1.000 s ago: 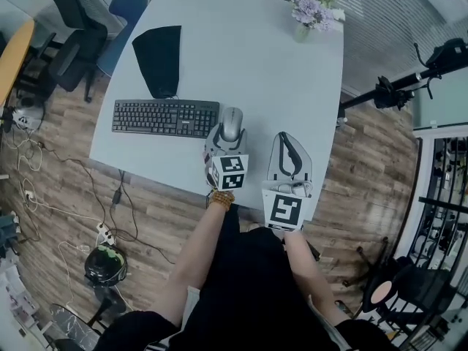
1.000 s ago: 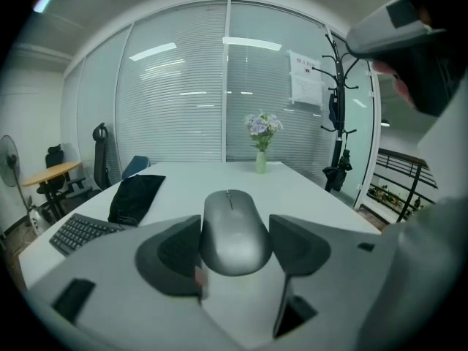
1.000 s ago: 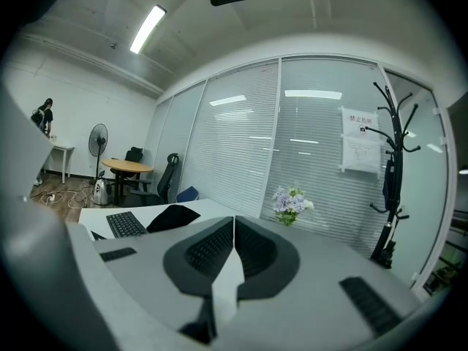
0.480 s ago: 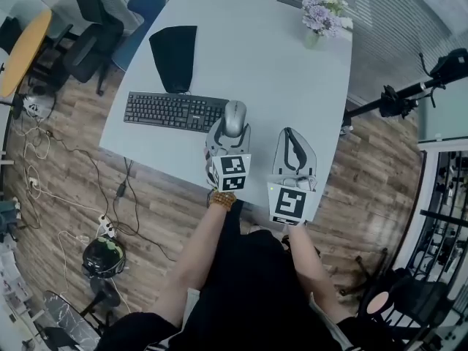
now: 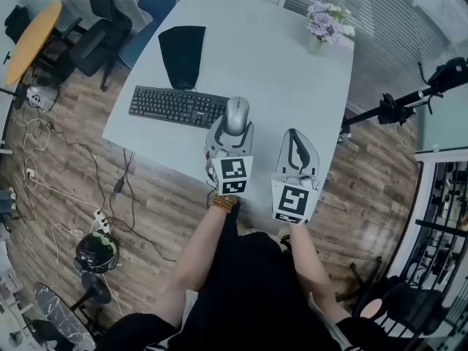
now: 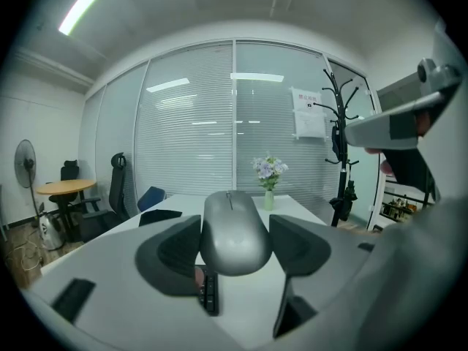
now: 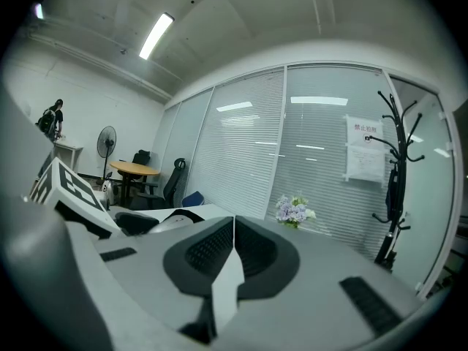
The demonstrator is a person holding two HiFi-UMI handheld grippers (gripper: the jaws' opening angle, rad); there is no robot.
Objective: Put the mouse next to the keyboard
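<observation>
You have a pale, bare-topped table [image 5: 285,79] in front of you. Taking its far edge as 12 o'clock, a black keyboard [image 5: 178,107] lies flat at about 8 o'clock, near the left edge. A black mat [image 5: 181,53] lies at 10 o'clock, just beyond the keyboard. A vase of flowers [image 5: 320,31] stands upright in the 1 o'clock corner. At 6 o'clock the mouse [image 5: 235,112] sits just beside the keyboard's right end, clamped in your left gripper [image 5: 235,124]. You cannot tell whether it touches the tabletop.

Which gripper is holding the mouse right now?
The left gripper, its jaws closed on the grey mouse; the right gripper has its jaws together, empty.
</observation>
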